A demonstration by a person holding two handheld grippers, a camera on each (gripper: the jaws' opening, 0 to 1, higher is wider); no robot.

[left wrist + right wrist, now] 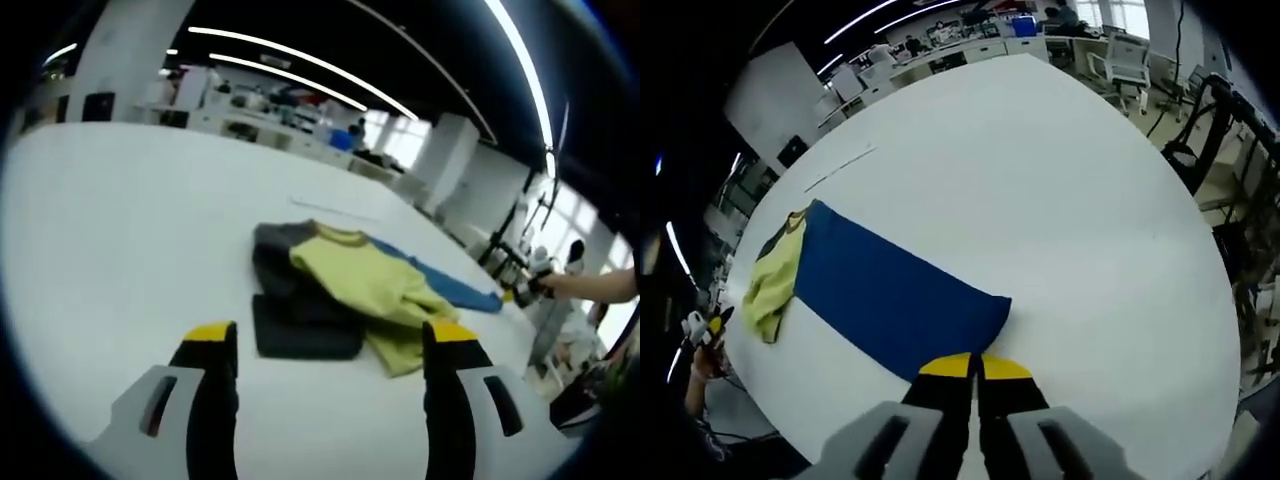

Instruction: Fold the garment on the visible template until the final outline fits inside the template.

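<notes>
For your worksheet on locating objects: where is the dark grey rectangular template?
In the left gripper view, the dark grey rectangular template lies on the white table, partly under the yellow, blue and grey garment, beyond the open left gripper.

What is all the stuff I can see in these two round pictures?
Garment: one, yellow, blue and dark grey, partly folded, lying on the table.
Blue sleeve: one, stretched out flat toward the right gripper.
Table: one, white, under the garment.
Desks and office chairs: several, pale, beyond the table's far edge.
Ceiling lights: several, white strips, overhead.
Left gripper: black jaws with yellow tips, open, short of the garment.
Right gripper: same colours, shut on the blue sleeve's end.
</notes>
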